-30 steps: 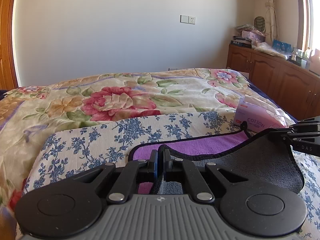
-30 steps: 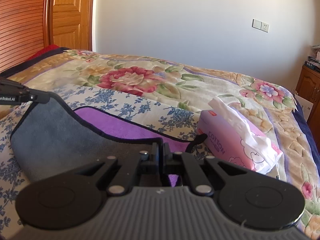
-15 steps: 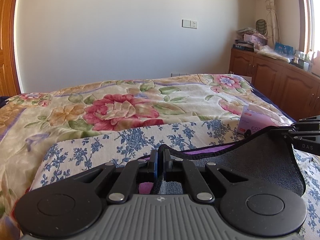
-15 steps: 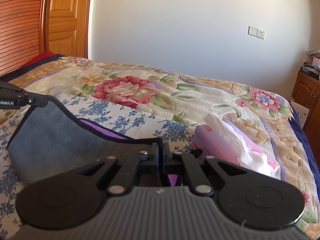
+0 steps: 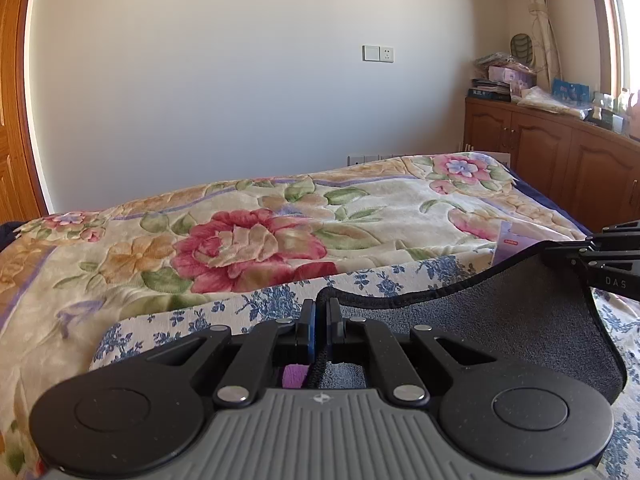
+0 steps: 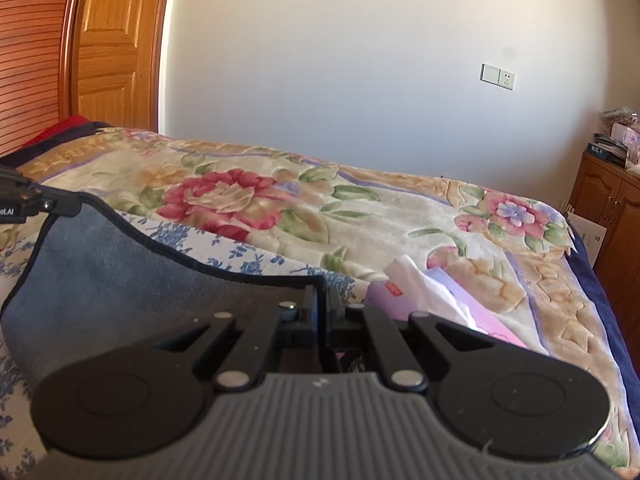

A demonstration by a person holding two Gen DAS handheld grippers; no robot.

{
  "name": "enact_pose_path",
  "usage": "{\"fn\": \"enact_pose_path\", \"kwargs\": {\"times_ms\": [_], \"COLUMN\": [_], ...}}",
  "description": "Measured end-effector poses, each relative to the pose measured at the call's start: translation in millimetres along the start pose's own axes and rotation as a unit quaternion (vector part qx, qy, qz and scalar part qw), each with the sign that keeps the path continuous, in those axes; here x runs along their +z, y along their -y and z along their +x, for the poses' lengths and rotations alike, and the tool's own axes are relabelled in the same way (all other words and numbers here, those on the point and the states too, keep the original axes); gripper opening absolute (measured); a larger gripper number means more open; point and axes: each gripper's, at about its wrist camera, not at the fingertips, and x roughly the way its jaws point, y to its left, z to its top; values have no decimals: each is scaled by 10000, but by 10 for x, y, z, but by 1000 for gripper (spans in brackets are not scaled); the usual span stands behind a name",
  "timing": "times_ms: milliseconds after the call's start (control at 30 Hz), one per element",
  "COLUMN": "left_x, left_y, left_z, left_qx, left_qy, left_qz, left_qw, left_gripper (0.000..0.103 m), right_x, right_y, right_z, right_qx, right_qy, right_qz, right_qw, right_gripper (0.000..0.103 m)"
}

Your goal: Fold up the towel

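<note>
The towel [image 5: 500, 320] is grey on the side facing me, purple on the other, with a black hem. It hangs lifted between both grippers above a blue-flowered cloth [image 5: 260, 304] on the bed. My left gripper [image 5: 320, 312] is shut on one hem corner. My right gripper [image 6: 320, 300] is shut on the other corner; the towel [image 6: 120, 272] sags between them. Each gripper shows in the other's view, the right one at the right edge [image 5: 600, 256], the left one at the left edge [image 6: 40, 204].
A pink tissue box [image 6: 440, 304] lies on the bed right of the towel, half hidden behind it in the left wrist view [image 5: 508, 244]. The floral bedspread [image 5: 260, 240] stretches to the wall. Wooden cabinets [image 5: 560, 160] stand right, a wooden door [image 6: 112, 48] left.
Both grippers have risen and carried the towel's held edge up and forward. The purple underside and most of the tissue box are now hidden behind the grey side.
</note>
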Motion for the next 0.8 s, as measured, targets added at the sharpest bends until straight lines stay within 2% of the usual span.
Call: {"fn": "enact_pose_path", "kwargs": {"times_ms": [433,800], "left_x": [-89,-270], "left_y": [-57,-79], "left_z": [389,695], "left_qx": [177,270], "left_qy": [-126,-499], "left_qz": [-5,91], "left_qw": [9998,9983], "left_gripper": [6,7], "right_x": [-138,-333], "right_y": [17,20], "right_z": [347,545], "right_qx": [-107,-105], "right_qy": [-259,-595], "right_qz": [-121,-62], "right_qw": [9995,9982], "right_gripper": [4,4]}}
